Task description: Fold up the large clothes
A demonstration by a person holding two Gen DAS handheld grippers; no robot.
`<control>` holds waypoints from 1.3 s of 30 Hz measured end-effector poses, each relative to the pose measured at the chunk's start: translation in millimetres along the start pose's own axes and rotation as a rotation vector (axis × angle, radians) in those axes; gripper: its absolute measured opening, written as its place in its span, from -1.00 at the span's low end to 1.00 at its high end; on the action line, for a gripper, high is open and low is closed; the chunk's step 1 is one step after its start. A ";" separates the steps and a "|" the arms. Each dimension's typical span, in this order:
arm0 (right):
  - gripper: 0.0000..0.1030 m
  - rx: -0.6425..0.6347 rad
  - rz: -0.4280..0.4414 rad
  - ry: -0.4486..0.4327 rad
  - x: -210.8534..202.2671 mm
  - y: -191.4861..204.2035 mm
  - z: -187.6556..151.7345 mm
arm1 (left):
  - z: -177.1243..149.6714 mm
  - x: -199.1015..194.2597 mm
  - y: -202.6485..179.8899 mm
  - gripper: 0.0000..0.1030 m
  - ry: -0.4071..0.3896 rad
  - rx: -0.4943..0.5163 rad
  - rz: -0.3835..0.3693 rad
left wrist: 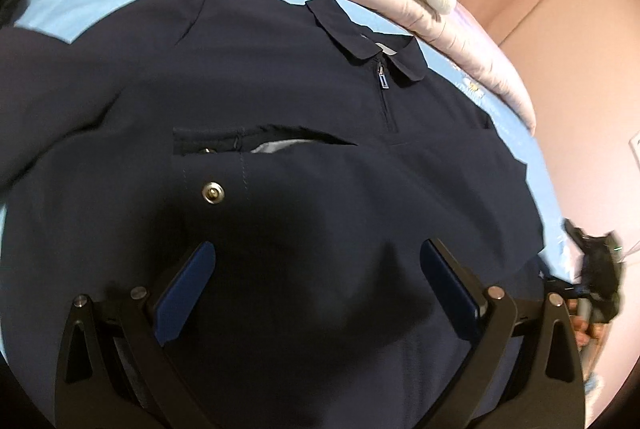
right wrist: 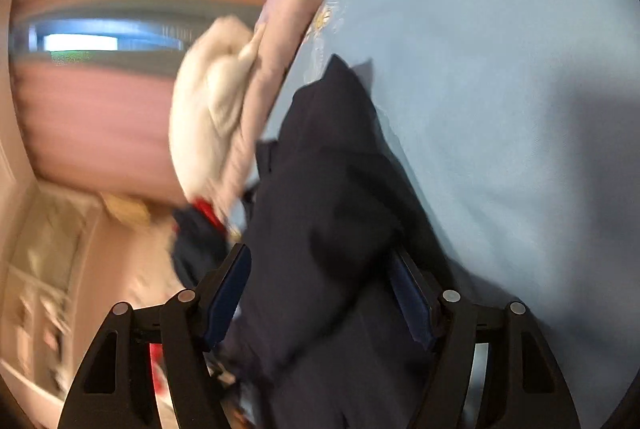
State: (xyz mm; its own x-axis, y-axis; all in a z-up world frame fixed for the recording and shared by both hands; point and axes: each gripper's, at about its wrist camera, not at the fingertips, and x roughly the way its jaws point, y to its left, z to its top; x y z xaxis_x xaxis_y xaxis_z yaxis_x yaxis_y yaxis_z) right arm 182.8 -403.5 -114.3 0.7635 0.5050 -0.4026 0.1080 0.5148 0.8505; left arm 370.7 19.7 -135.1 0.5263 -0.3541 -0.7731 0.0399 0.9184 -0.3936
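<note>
Left wrist: navy jacket (left wrist: 280, 101) beneath left gripper (left wrist: 316, 249)

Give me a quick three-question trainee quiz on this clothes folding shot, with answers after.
1. True or false: the zip at the navy garment's collar is closed.
2. What colour is the sheet under the garment? A pink, B light blue, C green.
3. Fill in: the left claw hangs ____ over the fabric, pads apart.

Key: 1 true; 2 B; 3 open.
</note>
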 end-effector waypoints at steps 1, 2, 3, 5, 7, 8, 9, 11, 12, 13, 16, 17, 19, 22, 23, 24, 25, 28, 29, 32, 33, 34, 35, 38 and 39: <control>0.39 -0.084 -0.026 -0.037 -15.8 12.3 2.5 | 0.8 0.4 1.2 0.98 0.002 0.007 0.010; 0.39 -0.135 -0.045 -0.072 -22.6 19.8 6.7 | 2.2 2.0 3.5 0.98 0.008 0.015 0.040; 0.39 -0.189 -0.089 -0.117 -28.6 28.0 12.9 | 3.9 6.3 8.1 0.97 0.025 0.024 0.081; 0.39 -0.245 -0.187 -0.141 -20.9 33.8 29.1 | 4.0 8.0 12.5 0.97 0.030 0.033 0.074; 0.38 -0.266 -0.266 -0.120 1.5 36.6 45.5 | 2.8 7.0 11.2 0.97 0.029 0.049 0.077; 0.38 -0.291 -0.299 -0.119 14.6 40.2 53.0 | 2.1 7.8 10.7 0.97 0.031 0.059 0.084; 0.38 -0.323 -0.313 -0.115 26.5 44.9 56.9 | 0.9 8.9 9.6 0.97 0.031 0.072 0.095; 0.36 -0.362 -0.346 -0.094 43.5 42.2 66.8 | -1.5 11.4 4.6 0.97 0.032 0.113 0.124; 0.36 -0.374 -0.353 -0.080 50.3 42.1 67.0 | -2.6 12.6 2.5 0.97 0.033 0.130 0.137; 0.32 -0.387 -0.360 -0.065 53.5 42.4 65.5 | -3.0 14.2 1.5 0.97 0.034 0.141 0.144; -0.89 -0.464 -0.422 0.017 72.2 44.3 65.0 | -4.7 16.9 -1.9 0.97 0.036 0.180 0.170; -0.93 -0.504 -0.434 0.017 71.3 47.7 62.7 | -4.7 18.5 -3.3 0.97 0.037 0.194 0.182; -0.95 -0.565 -0.433 -0.038 64.2 56.0 63.3 | -6.0 21.5 -6.7 0.98 0.041 0.230 0.220; -0.98 -0.454 -0.424 -0.038 61.6 36.7 86.3 | -5.6 25.1 -7.7 0.99 0.035 0.262 0.254; -0.99 -0.435 -0.446 -0.037 65.1 30.3 91.2 | -4.5 25.2 -6.0 0.99 0.034 0.263 0.256; -0.99 -0.446 -0.472 -0.028 68.6 24.5 92.1 | -2.5 26.1 -4.5 1.00 0.030 0.267 0.262; -0.99 -0.462 -0.478 -0.028 72.4 23.8 90.7 | -0.1 26.9 -1.9 1.00 0.023 0.268 0.272; -0.95 -0.452 -0.499 -0.065 63.7 29.8 85.1 | 5.1 26.8 7.9 1.00 0.018 0.249 0.257; -0.80 -0.449 -0.506 -0.082 58.8 35.8 83.1 | 5.7 25.7 8.8 1.00 0.022 0.247 0.255; -0.74 -0.565 -0.504 -0.147 38.3 66.2 61.6 | 4.9 24.5 6.7 1.00 0.034 0.254 0.263; -0.74 -0.610 -0.461 -0.131 31.5 77.3 47.2 | 4.7 24.2 6.5 1.00 0.037 0.252 0.266; -0.74 -0.639 -0.428 -0.098 30.4 84.8 33.8 | 4.4 24.1 5.9 1.00 0.038 0.250 0.267; -0.74 -0.662 -0.418 -0.070 29.9 88.3 23.5 | 4.4 23.6 5.6 1.00 0.037 0.248 0.268; -0.74 -0.766 -0.465 0.056 42.0 87.6 -17.9 | 2.8 17.4 5.7 0.97 0.036 0.222 0.261; -0.74 -0.787 -0.504 0.078 49.4 84.1 -24.4 | 1.2 10.5 6.3 0.96 0.033 0.205 0.247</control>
State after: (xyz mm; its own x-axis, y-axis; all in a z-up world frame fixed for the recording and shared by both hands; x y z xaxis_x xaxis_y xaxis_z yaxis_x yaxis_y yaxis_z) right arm 214.1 -318.4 -71.0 0.6957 0.1254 -0.7073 -0.0694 0.9918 0.1076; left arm 377.5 22.0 -145.1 0.5132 -0.1181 -0.8501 0.0859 0.9926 -0.0860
